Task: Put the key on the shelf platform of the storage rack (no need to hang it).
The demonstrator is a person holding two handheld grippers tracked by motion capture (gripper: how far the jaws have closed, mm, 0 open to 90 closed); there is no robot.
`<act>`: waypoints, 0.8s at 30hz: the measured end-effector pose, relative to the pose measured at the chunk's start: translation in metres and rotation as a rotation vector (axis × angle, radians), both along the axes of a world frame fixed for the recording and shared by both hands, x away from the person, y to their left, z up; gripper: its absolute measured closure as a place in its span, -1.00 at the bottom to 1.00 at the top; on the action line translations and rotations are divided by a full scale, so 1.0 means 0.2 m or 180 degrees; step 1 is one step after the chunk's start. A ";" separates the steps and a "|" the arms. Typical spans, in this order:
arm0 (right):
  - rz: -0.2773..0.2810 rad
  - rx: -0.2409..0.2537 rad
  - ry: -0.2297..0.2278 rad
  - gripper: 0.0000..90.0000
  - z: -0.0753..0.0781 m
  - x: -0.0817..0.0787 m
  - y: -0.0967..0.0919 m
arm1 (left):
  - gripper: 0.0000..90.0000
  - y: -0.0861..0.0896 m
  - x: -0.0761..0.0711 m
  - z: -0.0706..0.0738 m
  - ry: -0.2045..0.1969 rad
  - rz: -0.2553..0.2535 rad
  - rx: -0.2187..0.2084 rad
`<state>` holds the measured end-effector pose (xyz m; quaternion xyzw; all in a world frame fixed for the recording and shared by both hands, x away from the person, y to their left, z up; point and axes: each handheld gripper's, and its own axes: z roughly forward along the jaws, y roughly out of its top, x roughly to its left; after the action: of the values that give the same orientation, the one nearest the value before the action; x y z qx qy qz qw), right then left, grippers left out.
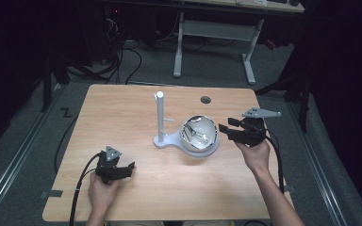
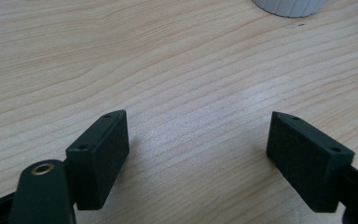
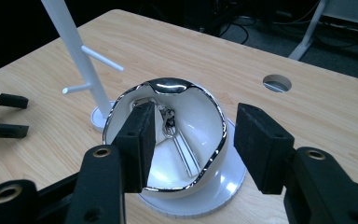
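left hand-held gripper (image 1: 131, 167): low on the worktop (image 1: 122, 108) at its near left, held in the left hand (image 1: 102, 193); jaws spread wide, bare wood between them, pinching nothing
cable (image 1: 78, 186): black, trails from the left hand-held gripper back over the near edge
stand (image 1: 160, 115): white post with short side pegs on a round foot, upright at mid worktop, just left of the bowl
bowl (image 1: 199, 135): white with shiny wavy rim, sits on a round white base (image 3: 223, 189), right of centre; base edge touches the stand's foot
metal piece (image 3: 179, 140): thin, shiny, lies inside the bowl; too small to tell what it is
hole (image 1: 205, 100): round, in the worktop behind the bowl
right hand-held gripper (image 1: 221, 128): held in the right hand (image 1: 255, 153), just right of the bowl, pointing at it; jaws apart, nothing pinched; in the right gripper view one jaw overlaps the bowl's rim, contact unclear
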<state>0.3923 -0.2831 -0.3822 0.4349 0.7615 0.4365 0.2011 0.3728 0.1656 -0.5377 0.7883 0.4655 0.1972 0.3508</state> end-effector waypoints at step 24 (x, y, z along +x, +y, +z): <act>-0.0258 0.0159 -0.0094 0.07 0.04 -0.20 -0.23 | -0.53 0.00 0.00 0.00 -0.0001 -0.0005 -0.0001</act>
<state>0.3528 -0.3294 -0.3750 0.4638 0.7291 0.4532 0.2189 0.3729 0.1656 -0.5377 0.7886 0.4648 0.1970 0.3511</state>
